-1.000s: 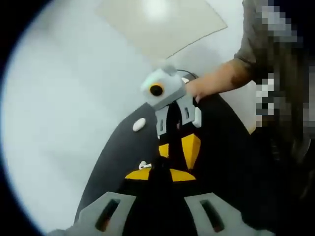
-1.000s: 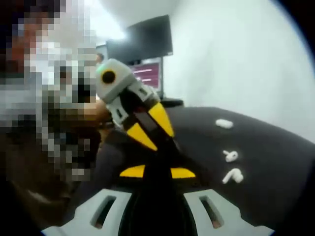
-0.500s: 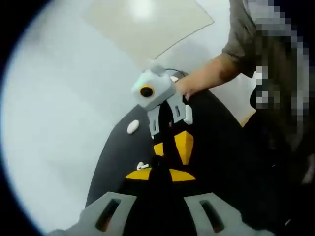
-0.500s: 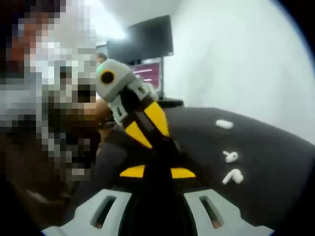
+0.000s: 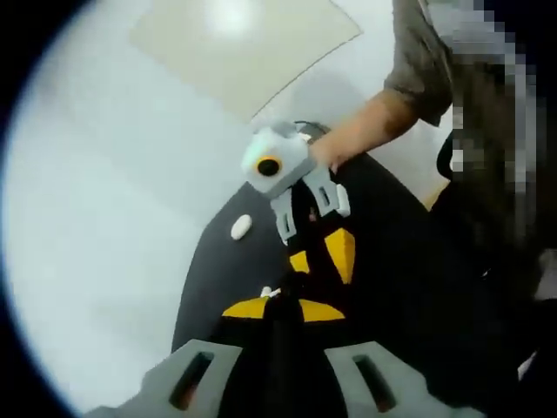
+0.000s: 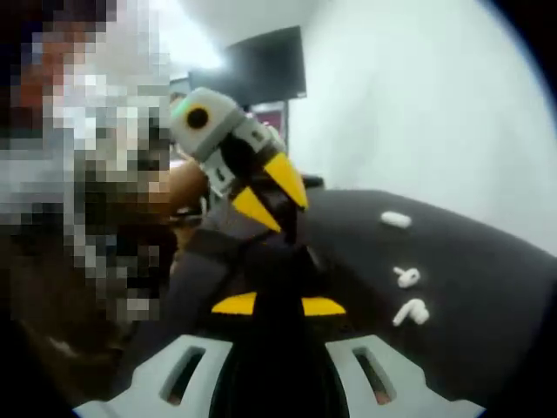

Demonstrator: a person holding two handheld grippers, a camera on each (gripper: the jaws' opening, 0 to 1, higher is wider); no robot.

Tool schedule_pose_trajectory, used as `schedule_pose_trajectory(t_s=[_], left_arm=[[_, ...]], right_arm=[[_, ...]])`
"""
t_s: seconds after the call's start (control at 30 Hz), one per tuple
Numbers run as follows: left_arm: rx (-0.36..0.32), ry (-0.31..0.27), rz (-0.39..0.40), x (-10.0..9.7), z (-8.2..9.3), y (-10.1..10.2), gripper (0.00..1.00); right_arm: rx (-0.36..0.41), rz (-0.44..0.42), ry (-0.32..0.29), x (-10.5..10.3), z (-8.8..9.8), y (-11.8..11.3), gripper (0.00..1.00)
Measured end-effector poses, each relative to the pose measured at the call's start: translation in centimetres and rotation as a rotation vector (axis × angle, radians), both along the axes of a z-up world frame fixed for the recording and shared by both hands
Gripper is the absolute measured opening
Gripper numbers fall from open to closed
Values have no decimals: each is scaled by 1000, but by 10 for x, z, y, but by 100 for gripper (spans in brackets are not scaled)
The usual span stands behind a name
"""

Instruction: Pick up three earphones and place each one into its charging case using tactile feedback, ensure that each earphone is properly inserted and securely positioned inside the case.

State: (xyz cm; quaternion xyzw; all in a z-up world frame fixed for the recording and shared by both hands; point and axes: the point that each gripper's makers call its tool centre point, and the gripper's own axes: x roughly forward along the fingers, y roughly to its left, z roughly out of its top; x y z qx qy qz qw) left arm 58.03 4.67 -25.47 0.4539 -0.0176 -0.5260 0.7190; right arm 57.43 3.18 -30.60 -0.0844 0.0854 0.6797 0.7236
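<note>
In the left gripper view, a white tabletop fills the left side, with a pale beige sheet at the upper centre. A black mat runs from the centre down to the bottom. On it, left of centre, lies a small white earphone, and a second earphone sits lower, just beside the yellow tips of the left gripper. Those tips stand close together at lower centre, but I cannot tell whether anything is between them. Above them the right gripper comes in from the upper right, its yellow tips pointing down, near the left gripper's. A person's hand holds it, the forearm reaching to the upper right.

In the right gripper view, the left gripper enters from the upper left, its yellow jaws apart with a dark gap between them. At lower centre, the right gripper shows its yellow tips nearly meeting; what they hold, if anything, I cannot tell. Right of centre on the black mat lie three earphones: one farthest up, one in the middle, one lowest. A dark monitor stands at upper centre against a white wall.
</note>
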Motion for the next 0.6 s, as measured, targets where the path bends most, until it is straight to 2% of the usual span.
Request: schedule_pose_trajectory(t_s=[0.1,0.17,0.27,0.4,0.47,0.6], left_arm=[[-55,38,-12,-3,2,-4,9],[-63,52,-15,-3,-1,-5,9],[-20,60,-19,-4,-15,-7,9],[-18,55,-20,-4,-18,-10,9],[20,47,-13,-2,-23,-9,9],[46,47,-15,-4,-23,-11,9]], right_arm=[[0,1,-1,0,0,0,18],[0,0,-1,0,0,0,18],[-1,0,-2,0,0,0,18],[-1,1,-4,0,0,0,18],[1,0,-5,0,0,0,18],[0,4,-7,-1,0,0,18]])
